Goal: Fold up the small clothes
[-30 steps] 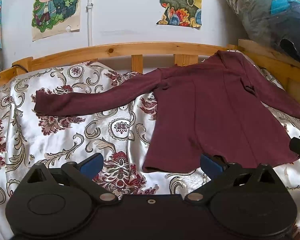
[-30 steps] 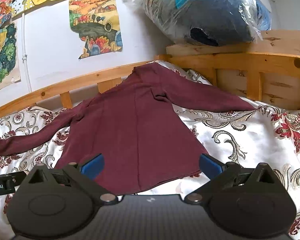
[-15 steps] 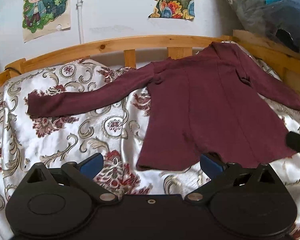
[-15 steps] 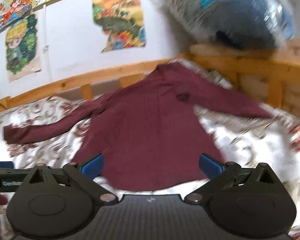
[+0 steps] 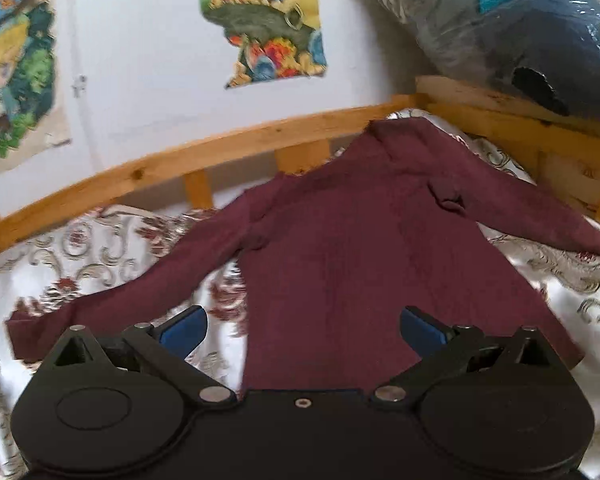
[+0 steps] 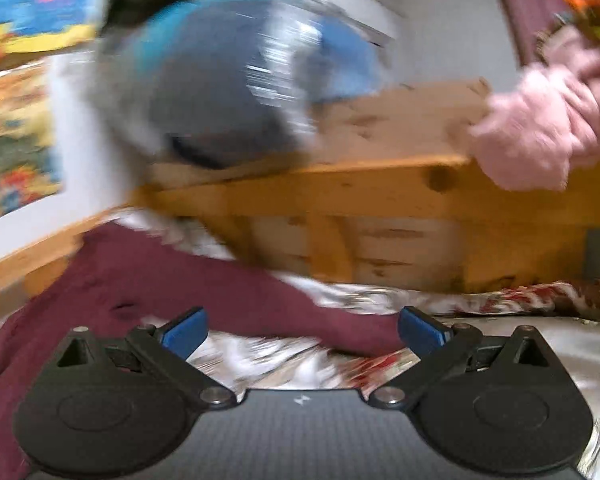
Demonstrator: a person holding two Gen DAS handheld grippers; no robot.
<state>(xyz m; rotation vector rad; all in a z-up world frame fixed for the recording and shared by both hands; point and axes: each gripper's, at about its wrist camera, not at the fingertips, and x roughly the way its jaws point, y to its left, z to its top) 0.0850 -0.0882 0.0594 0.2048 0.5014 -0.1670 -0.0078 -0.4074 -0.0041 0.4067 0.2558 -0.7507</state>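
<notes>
One maroon shirt [image 5: 364,264], two posters [image 5: 268,20], one bagged bundle [image 5: 512,28].

Maroon long-sleeved top [image 5: 352,264] lies flat (sleeves spread wide) on the bed.

My left gripper [image 5: 302,326]: black, round parts, blue fingertips [image 5: 183,330], silver screws.
My right gripper [image 6: 302,330]: same look.

white wall [image 5: 148,80] behind the bed, two cartoon posters [image 5: 268,20] stuck on it, edges torn. a thin white pipe [image 5: 78,80] runs down the wall between them. pale wood rail [image 5: 180,160] with short slats along the bed's far side. floral satin cover [image 5: 100,248] on the bed, cream with red blooms. plastic-wrapped bundle [image 5: 520,28] sits on the corner rail. pink fleece [image 6: 540,120] draped over the end board, blurred. soft daylight.
</notes>
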